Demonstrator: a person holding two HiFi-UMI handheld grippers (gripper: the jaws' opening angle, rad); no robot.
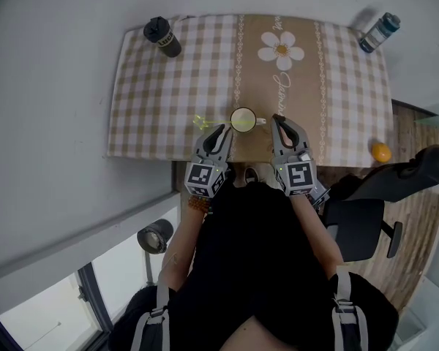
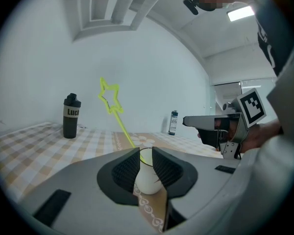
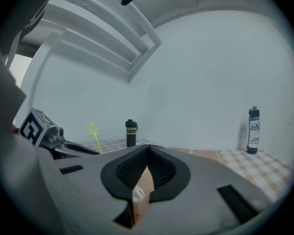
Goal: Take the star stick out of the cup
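A white cup (image 1: pixel 243 120) stands near the front edge of the checked tablecloth (image 1: pixel 161 86), its handle to the right. The yellow-green star stick (image 2: pixel 109 98) stands in the cup and leans out to the left, its star (image 1: pixel 201 121) clear of the rim. My left gripper (image 1: pixel 225 128) is just left of the cup and open. In the left gripper view the cup (image 2: pixel 148 177) shows through the gap, with nothing between the pads. My right gripper (image 1: pixel 278 118) sits right of the cup by the handle, tips together and empty.
A black bottle (image 1: pixel 163 36) stands at the table's far left corner and a blue-grey bottle (image 1: pixel 380 32) at the far right. An orange (image 1: pixel 381 152) lies off the near right corner. A black office chair (image 1: pixel 395 189) is at the right.
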